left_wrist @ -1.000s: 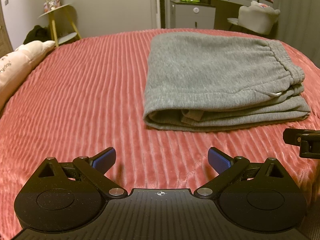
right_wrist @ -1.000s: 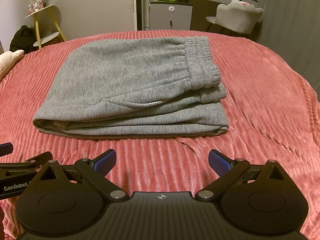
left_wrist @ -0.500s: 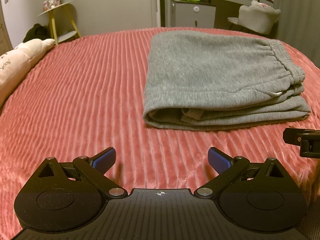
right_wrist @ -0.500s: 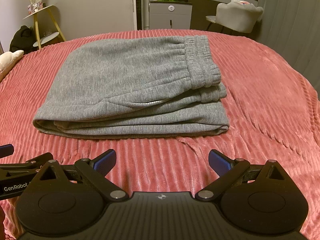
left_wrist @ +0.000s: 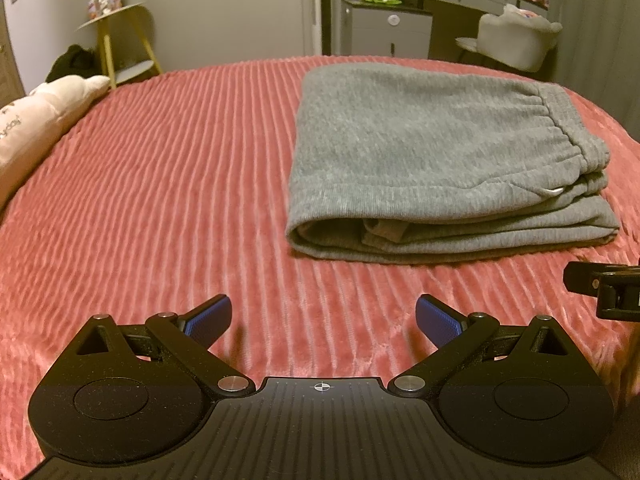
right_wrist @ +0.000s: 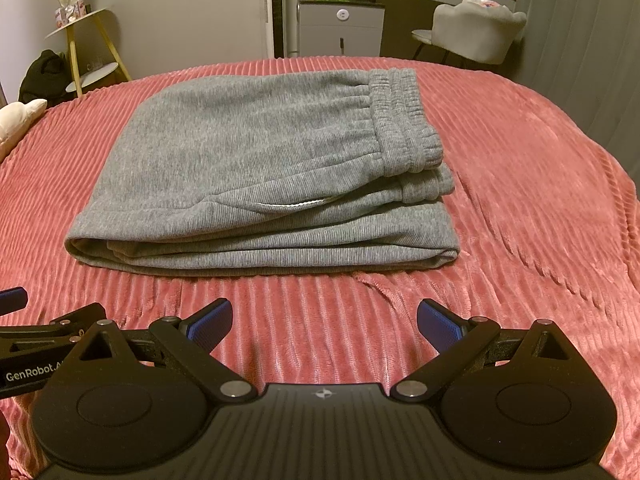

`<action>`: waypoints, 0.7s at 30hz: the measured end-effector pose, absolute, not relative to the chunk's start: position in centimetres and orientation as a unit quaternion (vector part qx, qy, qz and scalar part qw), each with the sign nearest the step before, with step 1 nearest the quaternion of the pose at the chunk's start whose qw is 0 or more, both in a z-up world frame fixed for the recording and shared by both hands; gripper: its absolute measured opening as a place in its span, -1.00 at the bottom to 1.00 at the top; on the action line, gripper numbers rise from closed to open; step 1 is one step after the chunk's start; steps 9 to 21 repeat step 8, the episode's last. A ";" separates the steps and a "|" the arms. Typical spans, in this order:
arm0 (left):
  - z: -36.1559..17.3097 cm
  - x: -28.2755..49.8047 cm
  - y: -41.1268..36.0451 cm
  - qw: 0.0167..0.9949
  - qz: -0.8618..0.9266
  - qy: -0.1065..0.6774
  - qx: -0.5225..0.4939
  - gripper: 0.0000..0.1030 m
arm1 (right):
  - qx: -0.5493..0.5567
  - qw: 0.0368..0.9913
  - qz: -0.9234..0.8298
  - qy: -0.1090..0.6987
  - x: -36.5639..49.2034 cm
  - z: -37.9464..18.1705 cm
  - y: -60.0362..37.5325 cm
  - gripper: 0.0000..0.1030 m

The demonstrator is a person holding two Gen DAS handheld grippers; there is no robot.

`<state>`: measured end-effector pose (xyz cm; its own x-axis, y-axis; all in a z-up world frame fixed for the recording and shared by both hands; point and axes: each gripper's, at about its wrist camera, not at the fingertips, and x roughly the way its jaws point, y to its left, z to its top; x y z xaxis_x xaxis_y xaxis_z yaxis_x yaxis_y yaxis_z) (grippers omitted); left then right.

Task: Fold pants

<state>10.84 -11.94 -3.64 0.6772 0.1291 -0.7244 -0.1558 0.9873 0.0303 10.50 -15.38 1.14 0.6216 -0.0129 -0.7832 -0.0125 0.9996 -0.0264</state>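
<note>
At the far left a pale pillow (left_wrist: 36, 120) lies at the edge of the bed (left_wrist: 160, 200), which is covered by a ribbed pink spread. The left tool (left_wrist: 323, 318) is held low over bare spread, its blue pads spread wide with nothing between them. To its right and further in, the grey sweatpants (left_wrist: 436, 152) rest on the bed in a compact stack of layers, fold edge to the left and elastic waistband (right_wrist: 404, 120) to the right. The right tool (right_wrist: 325, 320) is held just short of the stack's near edge, likewise wide open and empty; neither tool touches the cloth.

Folding is judged to be essentially done. If any step remains, it is a tidy-up: a small inner flap seen at the near left corner could be tucked in, and the near layers squared. This is best done with a light pinch at the corner and a short push inward, so that the stack is not dragged across the plush spread or the top layer shifted. Otherwise the tools are best drawn back without brushing the near edge.
</note>
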 end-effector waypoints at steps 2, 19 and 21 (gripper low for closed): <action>-3.6 10.8 -11.8 0.918 0.075 0.390 -0.022 0.98 | -0.015 0.900 0.000 0.435 10.5 1.1 -15.4 0.92; -3.3 10.6 -12.0 0.924 0.078 0.374 -0.015 0.98 | -0.015 0.900 0.000 0.435 10.5 1.0 -15.4 0.92; -3.3 10.6 -12.0 0.924 0.078 0.374 -0.015 0.98 | -0.015 0.900 0.000 0.435 10.5 1.0 -15.4 0.92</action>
